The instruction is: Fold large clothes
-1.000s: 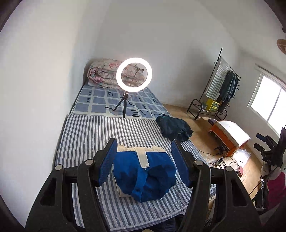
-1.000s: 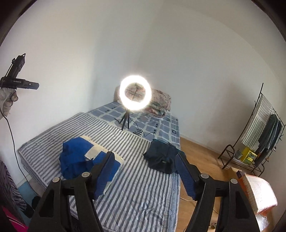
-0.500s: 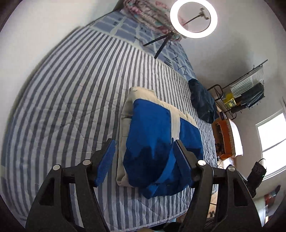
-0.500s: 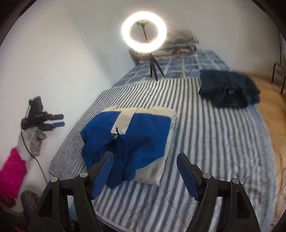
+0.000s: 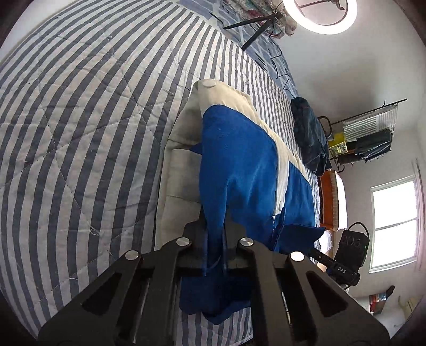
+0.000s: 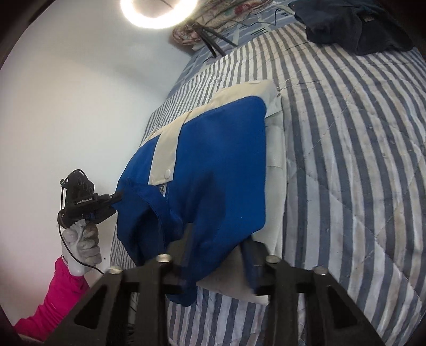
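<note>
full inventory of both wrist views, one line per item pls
jacket: 1, blue and cream, near edge of the bed
bed cover: 1, blue-and-white striped, under the jacket
dark garment: 1, navy, heaped farther along the bed
ring light: 1, white, lit, on a black tripod on the bed
rolled quilt: 1, floral, head of the bed
clothes rack: 1, black, by the far wall
window: 1, bright, right wall
left gripper: 1, black, shut on blue jacket fabric
right gripper: 1, black, jaws closing with jacket fabric between them
gloved hand: 1, grey glove, pink sleeve, holding the left gripper
</note>
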Tool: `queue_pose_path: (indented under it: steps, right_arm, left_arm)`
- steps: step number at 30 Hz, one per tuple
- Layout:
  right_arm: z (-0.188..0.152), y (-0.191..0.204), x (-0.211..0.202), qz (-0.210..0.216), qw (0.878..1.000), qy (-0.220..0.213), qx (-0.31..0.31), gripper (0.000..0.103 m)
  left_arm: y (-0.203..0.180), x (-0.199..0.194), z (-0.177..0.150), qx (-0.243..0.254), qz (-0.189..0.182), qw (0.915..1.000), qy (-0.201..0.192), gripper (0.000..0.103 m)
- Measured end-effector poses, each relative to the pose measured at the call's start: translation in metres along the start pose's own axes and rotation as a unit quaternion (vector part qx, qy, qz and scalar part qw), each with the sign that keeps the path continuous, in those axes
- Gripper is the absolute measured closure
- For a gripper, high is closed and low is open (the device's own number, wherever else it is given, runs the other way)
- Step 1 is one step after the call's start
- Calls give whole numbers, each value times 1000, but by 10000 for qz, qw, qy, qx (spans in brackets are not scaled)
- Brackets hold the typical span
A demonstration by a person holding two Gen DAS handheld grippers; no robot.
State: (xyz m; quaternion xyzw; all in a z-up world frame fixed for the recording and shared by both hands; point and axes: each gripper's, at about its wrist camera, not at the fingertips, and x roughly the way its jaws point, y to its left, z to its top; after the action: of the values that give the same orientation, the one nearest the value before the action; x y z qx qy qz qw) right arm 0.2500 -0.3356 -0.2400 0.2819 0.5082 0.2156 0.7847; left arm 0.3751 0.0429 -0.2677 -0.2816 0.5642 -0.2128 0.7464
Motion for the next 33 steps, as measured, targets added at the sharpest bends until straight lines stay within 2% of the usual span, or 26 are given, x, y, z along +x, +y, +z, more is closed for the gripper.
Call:
queue_pose_path:
  steps: [1,2,6,8,10,13,17,19,21,22,23,26,30,33]
  right_arm:
    - [-1,4,2,-85,9999,37,-87,98]
    - [-1,9,1,-181,9996,33,-201,100]
    - [-1,18,-20,-203,9991,-133,-333,102]
    - [-3,8,-27,-267,9991,-166,-276,103]
    - [-8,-4,-15,-506,9985,34,-206,103]
    - [-21,-4,8,-875,9948,379,-353,103]
    - [-19,8,-8,-537,9976,197,-395,103]
    - [-17,8,-12,-559,9978,146,-324,103]
    - [-17,6,-15,-879,9957,122,-271,93]
    - [-17,6,-18,-1019,9943,80,-313,82]
    - [-18,8,-22,-1109,9931,4,-368,78]
    - [-22,28,-41,-1366,9868,-374,-786,77]
    - [-26,55,-56,-1008,9815,-804,-1414,71]
    - [-22,67,-43,-910,9783,-743,-1704,71]
  left_arm:
    - [-2,-3,-4,-4,-9,10000,-41,101]
    - [-4,-7,-9,1,-63,10000,-76,101]
    - [-13,-19,-28,136,-34,9998,-147,102]
    - [-6,-9,-38,298,238,9992,-105,102]
    - [8,13,-44,315,491,9983,62,101]
    - [21,24,-45,210,431,9988,131,99]
    - [9,-3,-43,438,518,9976,-152,98]
    - [4,-14,-45,550,671,9958,-295,94]
    - [-3,-24,-50,772,1010,9908,-463,93]
    - [-6,-30,-53,841,1122,9887,-538,93]
    - [-8,-36,-56,852,1198,9873,-605,93]
    - [-12,-57,-61,835,1183,9859,-836,93]
    - [-28,-61,-59,1094,751,9866,-954,93]
    - [-42,-44,-55,1338,691,9850,-842,93]
